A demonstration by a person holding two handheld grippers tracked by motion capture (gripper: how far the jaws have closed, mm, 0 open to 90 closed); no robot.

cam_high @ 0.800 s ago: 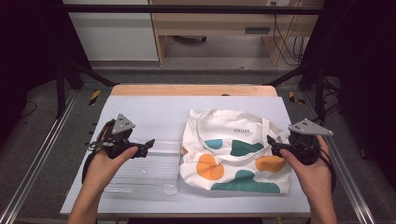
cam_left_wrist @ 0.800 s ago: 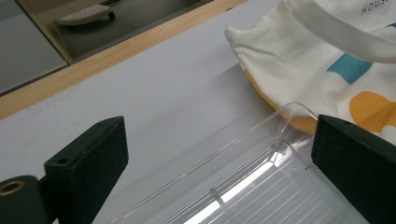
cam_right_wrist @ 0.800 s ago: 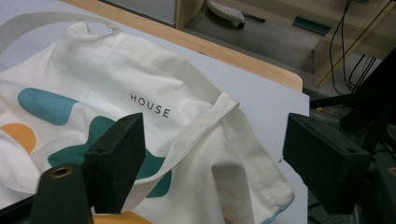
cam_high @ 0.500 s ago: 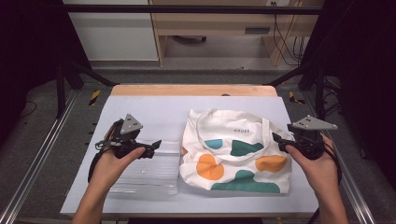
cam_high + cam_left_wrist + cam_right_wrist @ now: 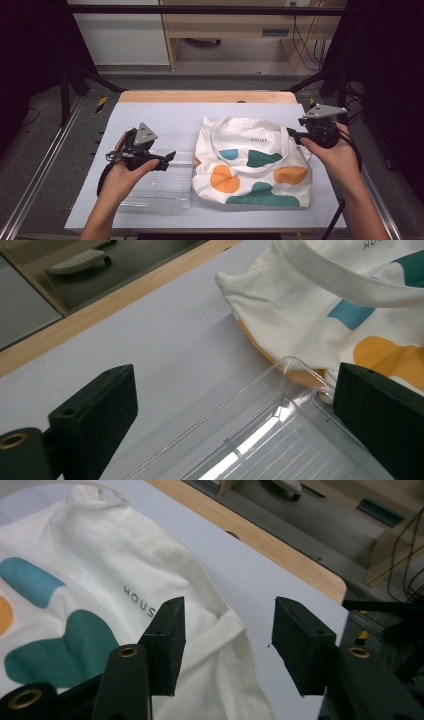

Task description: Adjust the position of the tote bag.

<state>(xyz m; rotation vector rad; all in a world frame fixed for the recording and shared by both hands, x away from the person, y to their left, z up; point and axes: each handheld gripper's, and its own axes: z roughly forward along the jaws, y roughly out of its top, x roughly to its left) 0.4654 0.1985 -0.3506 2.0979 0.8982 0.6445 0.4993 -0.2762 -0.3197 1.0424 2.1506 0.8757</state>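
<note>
A cream tote bag (image 5: 250, 160) with teal and orange shapes lies flat on the right half of the white table (image 5: 170, 115). A clear plastic tray (image 5: 160, 185) sits to its left, its corner touching the bag's edge. My left gripper (image 5: 167, 157) hovers over the tray's far right corner and points toward the bag. In the left gripper view its jaws (image 5: 235, 410) stand wide apart over the tray (image 5: 280, 440), with the bag (image 5: 350, 290) beyond. My right gripper (image 5: 294, 134) is open above the bag's far right corner. The right gripper view (image 5: 227, 630) has nothing between its jaws and the bag's strap (image 5: 220, 630) below.
A wooden strip (image 5: 205, 96) borders the table's far edge. Metal rails (image 5: 40, 170) run along both sides. Beyond the table stand a white cabinet (image 5: 120, 35) and a wooden bench with cables (image 5: 305, 40). Bare tabletop lies behind the tray and bag.
My right gripper has moved away from me toward the bag's far right corner. My left gripper has shifted a little to the right over the tray.
</note>
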